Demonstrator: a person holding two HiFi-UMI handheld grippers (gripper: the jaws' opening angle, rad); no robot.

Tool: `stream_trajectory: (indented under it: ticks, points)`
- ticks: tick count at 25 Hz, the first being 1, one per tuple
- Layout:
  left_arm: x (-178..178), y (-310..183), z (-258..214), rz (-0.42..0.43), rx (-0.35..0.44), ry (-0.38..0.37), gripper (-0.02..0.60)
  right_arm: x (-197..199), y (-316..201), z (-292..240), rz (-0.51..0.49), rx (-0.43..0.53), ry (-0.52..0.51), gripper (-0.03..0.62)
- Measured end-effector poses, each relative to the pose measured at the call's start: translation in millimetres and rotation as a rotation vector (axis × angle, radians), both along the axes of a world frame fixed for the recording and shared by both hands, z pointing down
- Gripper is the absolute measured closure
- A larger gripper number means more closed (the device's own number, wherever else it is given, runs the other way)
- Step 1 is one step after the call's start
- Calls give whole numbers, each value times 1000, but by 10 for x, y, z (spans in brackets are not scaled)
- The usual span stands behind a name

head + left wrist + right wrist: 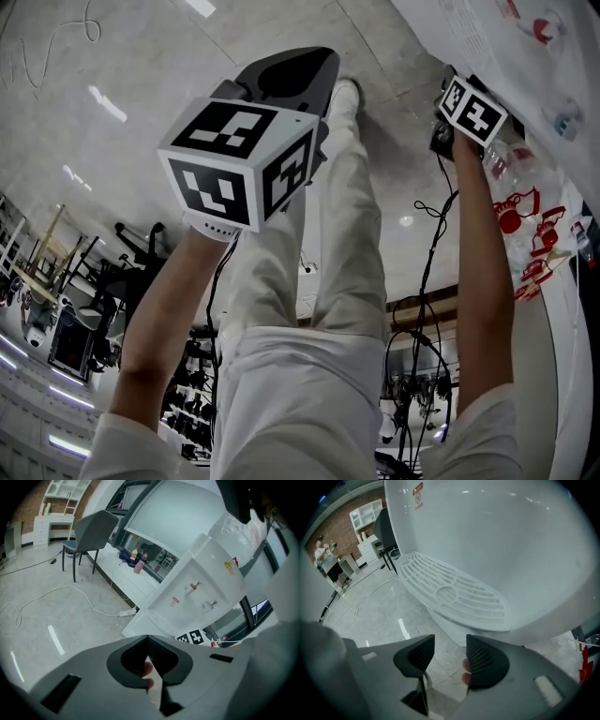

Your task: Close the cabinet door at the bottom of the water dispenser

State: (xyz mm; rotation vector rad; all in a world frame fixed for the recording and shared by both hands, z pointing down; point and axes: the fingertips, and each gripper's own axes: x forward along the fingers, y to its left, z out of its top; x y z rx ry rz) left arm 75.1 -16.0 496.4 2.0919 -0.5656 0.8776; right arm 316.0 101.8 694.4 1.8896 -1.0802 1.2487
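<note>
The white water dispenser (201, 590) stands by the window, with two taps and a drip tray. My right gripper (449, 649) is open and empty, close in front of the dispenser's ribbed drip tray (454, 590). The white lower body (454, 629) under the tray shows only as a sliver, so I cannot tell how the cabinet door stands. My left gripper (147, 638) is shut on nothing and held farther back, above the floor. In the head view the left gripper (323, 58) is at the centre, above the person's legs, and the right gripper's marker cube (472, 110) is beside the dispenser (525, 56).
A grey chair (91, 534) and a white desk with shelves (54, 520) stand at the back left. A white cable (70, 592) and a power strip (125, 613) lie on the tiled floor. A plastic bag with red print (525, 220) hangs by the dispenser.
</note>
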Motion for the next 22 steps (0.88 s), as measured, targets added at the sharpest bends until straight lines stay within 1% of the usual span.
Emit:
stream_trajectory:
  ticks: [7,14,16,18,22]
  points:
    - [54,-3,-106,3,9,8,574,-88,-4,-76,-14,3,-14,375]
    - [11,-37,-466,12,35,24,575,-400,6,-443,-55,32,-56,377]
    - [-29,-40,-598,11,41,26,575,-515,5,-585,-80,41,-67,394]
    - [-82,-26,-748,10,46,27,575,-636,-4,-732,-103,61,-84,427]
    - [-168,24,-1056,16,48,36,574,-746,-43,-1143,-104,84,-88,462]
